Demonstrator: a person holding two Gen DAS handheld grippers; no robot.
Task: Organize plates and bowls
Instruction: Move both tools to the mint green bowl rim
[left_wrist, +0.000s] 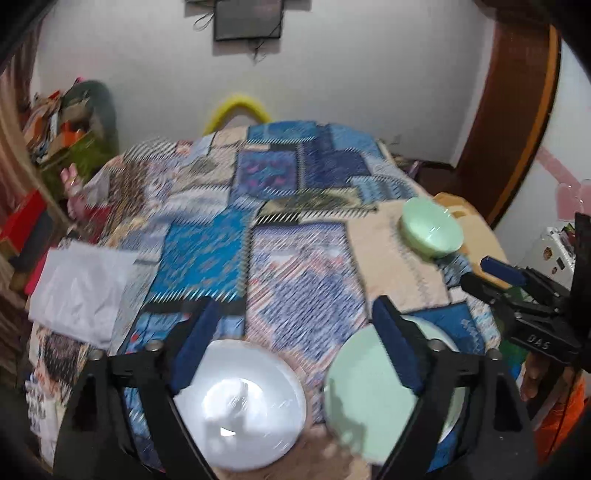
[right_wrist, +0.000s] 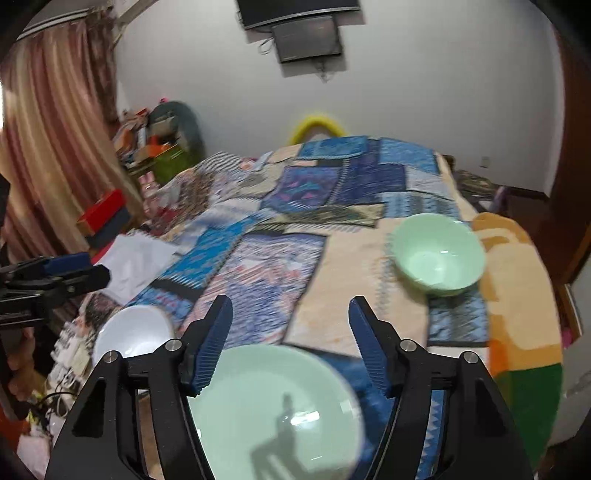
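We read only "DAS", white letters on the black body of the right gripper (left_wrist: 495, 275), seen from the left wrist.

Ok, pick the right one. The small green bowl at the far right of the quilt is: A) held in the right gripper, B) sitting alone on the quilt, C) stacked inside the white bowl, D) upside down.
B: the small green bowl sits upright and alone on the quilt, well ahead of the open right gripper and apart from the white bowl.

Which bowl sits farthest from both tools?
The small green bowl at the bed's far right, beside the orange blanket. The white bowl and large green bowl lie at the near edge, under the tools.
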